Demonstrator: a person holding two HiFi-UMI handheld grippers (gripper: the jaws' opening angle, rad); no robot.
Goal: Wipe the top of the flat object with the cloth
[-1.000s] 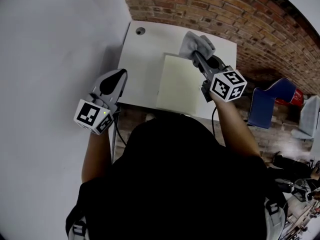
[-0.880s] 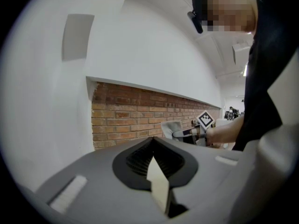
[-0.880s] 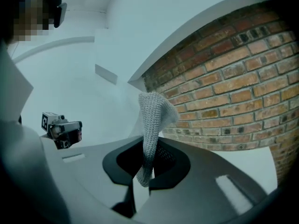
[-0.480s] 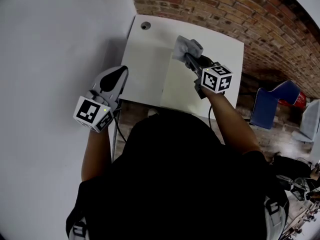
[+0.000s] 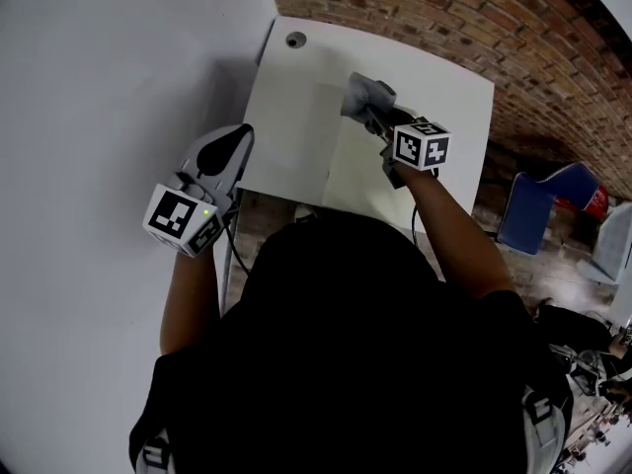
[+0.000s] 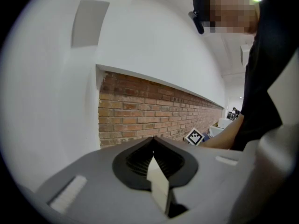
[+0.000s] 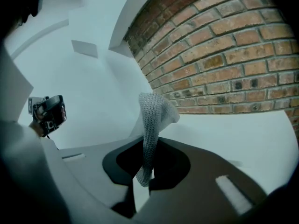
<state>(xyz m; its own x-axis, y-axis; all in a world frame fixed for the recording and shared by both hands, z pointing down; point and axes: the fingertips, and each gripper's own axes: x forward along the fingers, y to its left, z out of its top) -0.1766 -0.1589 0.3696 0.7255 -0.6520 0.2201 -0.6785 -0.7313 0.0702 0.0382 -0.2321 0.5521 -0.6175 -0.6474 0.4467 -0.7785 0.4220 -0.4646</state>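
In the head view a pale flat board (image 5: 354, 169) lies on the white table (image 5: 291, 117). My right gripper (image 5: 373, 117) is shut on a grey knitted cloth (image 5: 364, 94), which rests at the board's far edge. The right gripper view has the cloth (image 7: 152, 120) standing up from between the closed jaws of that gripper (image 7: 148, 148). My left gripper (image 5: 237, 138) hovers off the table's left near corner, away from the board. Its jaws meet with nothing in them in the left gripper view (image 6: 153, 141).
A brick wall (image 5: 474, 28) runs behind the table and a white wall (image 5: 99, 117) stands to the left. A round cable hole (image 5: 295, 39) sits in the table's far left corner. A blue chair (image 5: 528, 210) stands on the floor at the right.
My right gripper has carried the cloth leftward along the far part of the board, from its right corner toward its left side. The left gripper has hardly moved.
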